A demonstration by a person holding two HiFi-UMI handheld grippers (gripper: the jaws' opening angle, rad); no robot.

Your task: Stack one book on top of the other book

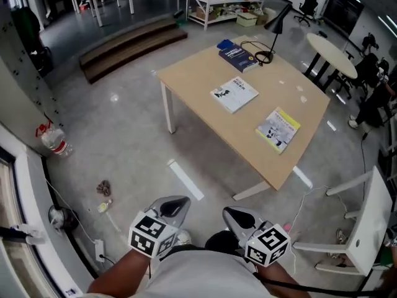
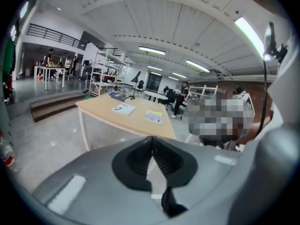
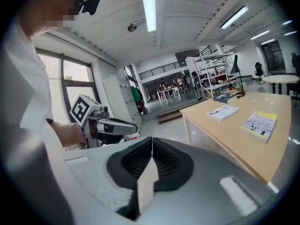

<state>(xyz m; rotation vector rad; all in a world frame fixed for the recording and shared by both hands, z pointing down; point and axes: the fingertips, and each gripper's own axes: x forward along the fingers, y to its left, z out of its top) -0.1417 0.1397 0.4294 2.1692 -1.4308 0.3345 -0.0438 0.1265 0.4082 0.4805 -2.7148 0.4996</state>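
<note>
Flooring of polished grey concrete [image 1: 124,123] fills most of the head view, and on it stands a long light-wood desk with white legs [image 1: 205,120], set at a slant toward the upper right. Beyond the desk, a low dark brown stepped platform [image 1: 133,45] runs along the floor, and a white open shelving rack [image 1: 226,2] stands behind it. A white chair [image 1: 366,228] sits near the desk's close corner on the right. A black desk lamp [image 1: 277,18] rises from the far corner of the desk, with a looped black cable [image 1: 260,56] at its foot. Three books lie flat on the desk, each apart from the others: a dark blue book [image 1: 237,57] just beside the cable at the far corner, a white-covered book [image 1: 234,94] nearer the middle, and a yellow-and-white book [image 1: 278,129] closer to the near right edge. The left tongs [image 1: 177,203] and right tongs [image 1: 236,216], both grey with a black-and-white marker cube behind, are held low against the person's body, side by side over the floor and well apart from the desk. Each gripper view shows its own jaws pressed together with no book between them. A clear plastic bottle with a red label [image 1: 57,143] lies on the floor by the left wall.
</note>
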